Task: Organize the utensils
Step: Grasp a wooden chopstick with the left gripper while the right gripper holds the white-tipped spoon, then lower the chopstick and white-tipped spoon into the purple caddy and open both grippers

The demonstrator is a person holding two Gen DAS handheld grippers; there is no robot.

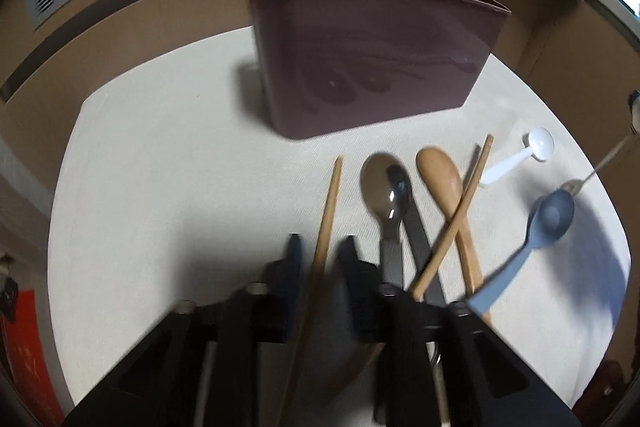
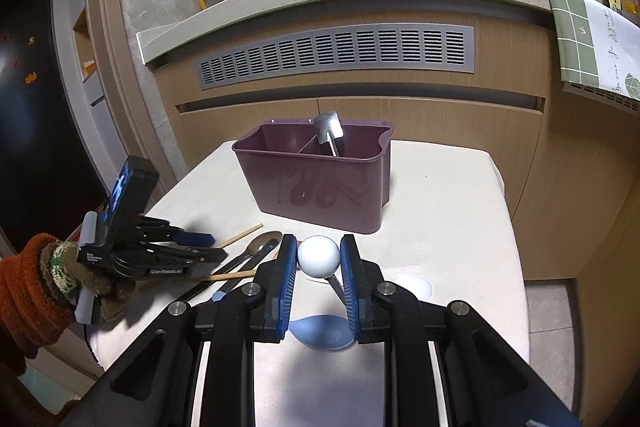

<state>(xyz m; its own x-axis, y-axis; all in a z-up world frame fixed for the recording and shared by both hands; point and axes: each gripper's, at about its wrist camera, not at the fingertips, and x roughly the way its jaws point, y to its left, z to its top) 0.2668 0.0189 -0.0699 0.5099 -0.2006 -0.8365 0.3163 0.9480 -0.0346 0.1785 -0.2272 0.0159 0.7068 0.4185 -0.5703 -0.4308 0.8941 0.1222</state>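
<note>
No writing can be read clearly. At left, a wooden chopstick is framed btwn the spread fingers of the left gripper. At right, a white ball-ended utensil is framed by the parted right gripper, grip unclear, w/ the purple caddy behind.

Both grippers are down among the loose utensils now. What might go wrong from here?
1. The left gripper straddles one wooden chopstick; being thin, it may pivot or slip when lifted.
2. The other chopstick lies across the wooden spoon, so moving either may shift both.
3. The right gripper brackets the white spoon's round bowl, which may squirt out.
</note>
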